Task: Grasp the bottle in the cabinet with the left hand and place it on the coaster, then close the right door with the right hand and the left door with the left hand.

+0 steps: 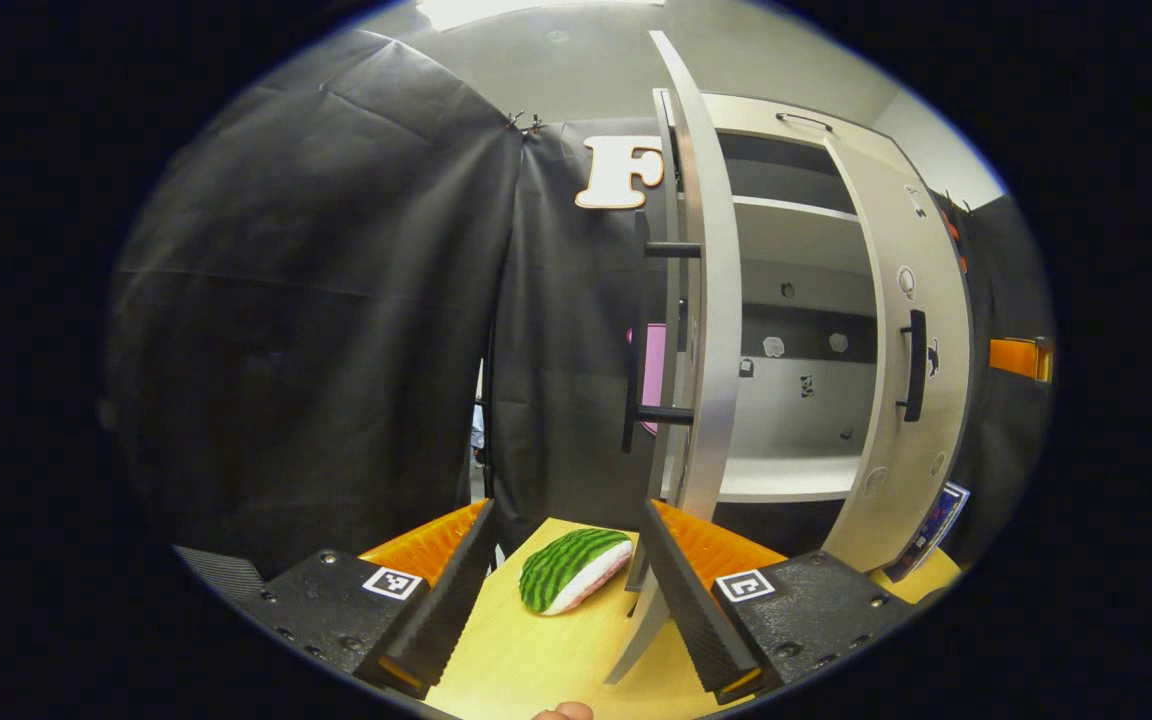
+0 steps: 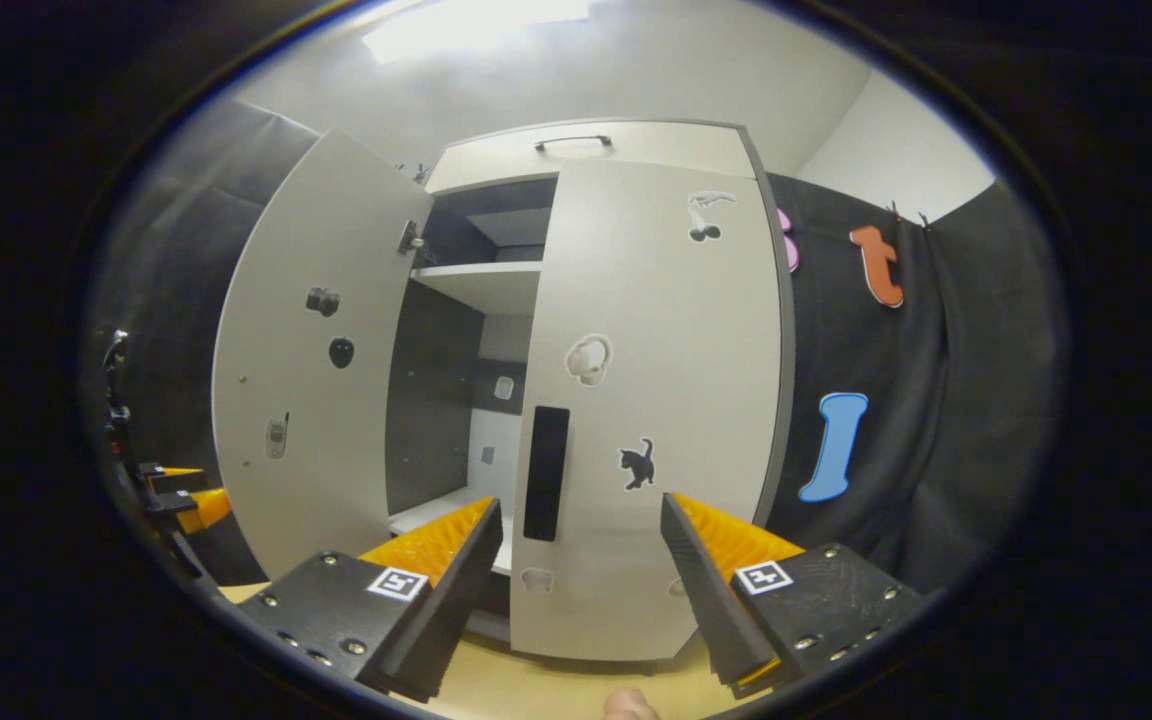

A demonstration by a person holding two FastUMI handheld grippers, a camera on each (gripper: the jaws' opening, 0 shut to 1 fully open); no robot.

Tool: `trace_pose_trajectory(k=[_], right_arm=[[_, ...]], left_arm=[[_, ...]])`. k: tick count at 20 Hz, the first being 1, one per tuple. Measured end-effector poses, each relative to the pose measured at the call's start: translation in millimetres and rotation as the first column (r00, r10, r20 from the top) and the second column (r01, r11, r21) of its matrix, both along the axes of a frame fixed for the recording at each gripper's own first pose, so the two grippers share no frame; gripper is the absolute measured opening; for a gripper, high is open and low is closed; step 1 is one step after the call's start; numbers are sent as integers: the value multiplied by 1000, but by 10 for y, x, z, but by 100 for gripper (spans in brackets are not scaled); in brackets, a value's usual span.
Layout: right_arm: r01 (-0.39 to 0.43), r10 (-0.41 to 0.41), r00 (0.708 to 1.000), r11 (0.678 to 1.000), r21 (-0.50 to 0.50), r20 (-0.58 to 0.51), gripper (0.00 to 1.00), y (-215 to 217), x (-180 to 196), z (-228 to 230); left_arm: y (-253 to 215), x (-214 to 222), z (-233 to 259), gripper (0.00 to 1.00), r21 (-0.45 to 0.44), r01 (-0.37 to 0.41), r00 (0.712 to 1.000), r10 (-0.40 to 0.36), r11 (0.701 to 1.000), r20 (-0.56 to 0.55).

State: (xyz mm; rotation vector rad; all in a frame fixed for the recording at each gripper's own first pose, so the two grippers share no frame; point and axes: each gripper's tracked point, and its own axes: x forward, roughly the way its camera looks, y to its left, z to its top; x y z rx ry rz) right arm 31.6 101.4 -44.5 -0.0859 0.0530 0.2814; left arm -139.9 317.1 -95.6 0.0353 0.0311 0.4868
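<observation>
Left gripper point(image 1: 568, 585) and right gripper point(image 2: 581, 585): black housings with screws, square black-and-white markers, ribbed orange panels behind serrated fingers point(image 1: 441, 600). Fingertip at lower edge.

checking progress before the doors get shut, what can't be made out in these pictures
- Bottle and coaster: not visible, so placement is unconfirmed.
- Cabinet's lower shelf, right gripper view: mostly hidden behind the right door.
- Left door, left gripper view: seen edge-on, its face hidden.
- Watermelon-patterned object: its identity is unclear.

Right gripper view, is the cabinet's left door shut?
No, the left door swings wide open, showing the shelf inside, while the right door is nearly closed.
</observation>
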Motion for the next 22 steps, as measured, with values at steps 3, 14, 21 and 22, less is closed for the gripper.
trace_pose_trajectory(k=[3,14,21,22], right_arm=[[2,-2,1000,1000,-3,0,96,-8,10,-9],[20,-20,1000,1000,-9,1,96,-108,-42,-26],[46,-46,999,999,-23,10,96,-223,-97,1],[50,-50,999,998,-24,11,93,-244,-106,3]], left_arm=[[-2,1,-20,91,-45,6,1000,-6,999,15],[-397,146,-121,92,-171,96,994,-85,981,68],[-703,309,-167,92,-179,166,986,-158,970,61],[-731,326,-174,92,-177,175,984,-167,969,60]])
